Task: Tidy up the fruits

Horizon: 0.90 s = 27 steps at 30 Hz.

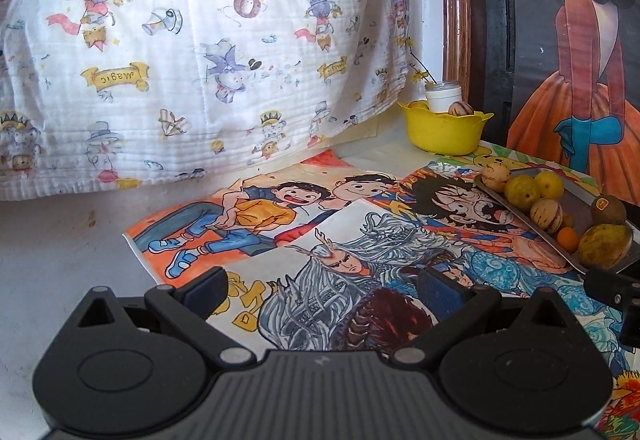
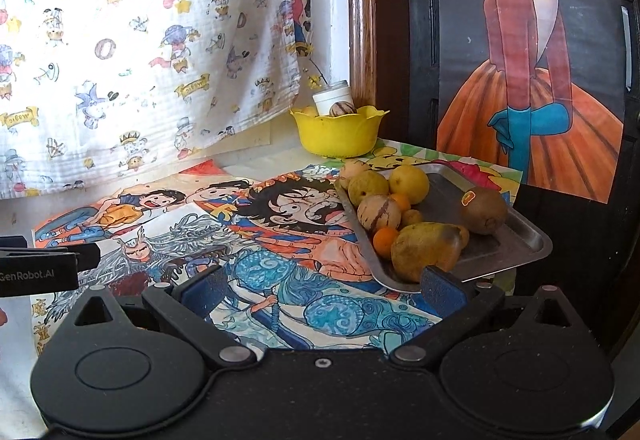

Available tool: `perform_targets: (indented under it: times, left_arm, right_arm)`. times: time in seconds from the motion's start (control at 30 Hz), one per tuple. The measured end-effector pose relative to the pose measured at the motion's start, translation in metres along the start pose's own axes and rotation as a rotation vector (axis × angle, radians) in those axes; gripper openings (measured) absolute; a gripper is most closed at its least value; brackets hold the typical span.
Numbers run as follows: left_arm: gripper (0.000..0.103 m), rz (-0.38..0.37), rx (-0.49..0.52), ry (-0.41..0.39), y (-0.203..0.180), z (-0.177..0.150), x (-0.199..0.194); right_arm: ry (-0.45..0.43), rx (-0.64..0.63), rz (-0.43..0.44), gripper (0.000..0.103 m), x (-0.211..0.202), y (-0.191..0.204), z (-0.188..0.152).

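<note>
A metal tray (image 2: 516, 236) on the right holds several fruits: a large yellow-green mango (image 2: 424, 250), a brown kiwi (image 2: 484, 209), a striped pepino (image 2: 378, 213), a lemon (image 2: 409, 183) and a small orange (image 2: 385, 242). The tray also shows in the left wrist view (image 1: 576, 199). A yellow bowl (image 2: 340, 133) behind it holds a striped fruit (image 2: 342, 108) and a yellow one. My right gripper (image 2: 324, 286) is open and empty, just in front of the tray. My left gripper (image 1: 326, 286) is open and empty over the drawings, left of the tray.
Coloured cartoon drawings (image 1: 320, 232) cover the table. A patterned white cloth (image 1: 180, 39) hangs behind. A white jar (image 2: 332, 97) stands behind the bowl. A wooden frame and a dark door with a poster (image 2: 528, 79) stand at the right.
</note>
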<state>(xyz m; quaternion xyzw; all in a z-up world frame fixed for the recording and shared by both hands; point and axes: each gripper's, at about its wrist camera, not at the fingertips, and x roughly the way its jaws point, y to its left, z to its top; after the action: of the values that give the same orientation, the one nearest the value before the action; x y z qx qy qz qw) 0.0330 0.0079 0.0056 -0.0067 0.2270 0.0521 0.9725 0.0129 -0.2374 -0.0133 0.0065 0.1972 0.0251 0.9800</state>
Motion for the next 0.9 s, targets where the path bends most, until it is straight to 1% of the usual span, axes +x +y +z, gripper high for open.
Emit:
perform_targets:
  times: [0.9]
  left_arm:
    - [0.103,0.01,-0.002,0.006,0.0025,-0.0036,-0.0002]
  right_arm:
    - [0.008,-0.003,0.006,0.102,-0.0007,0.0007,-0.0024]
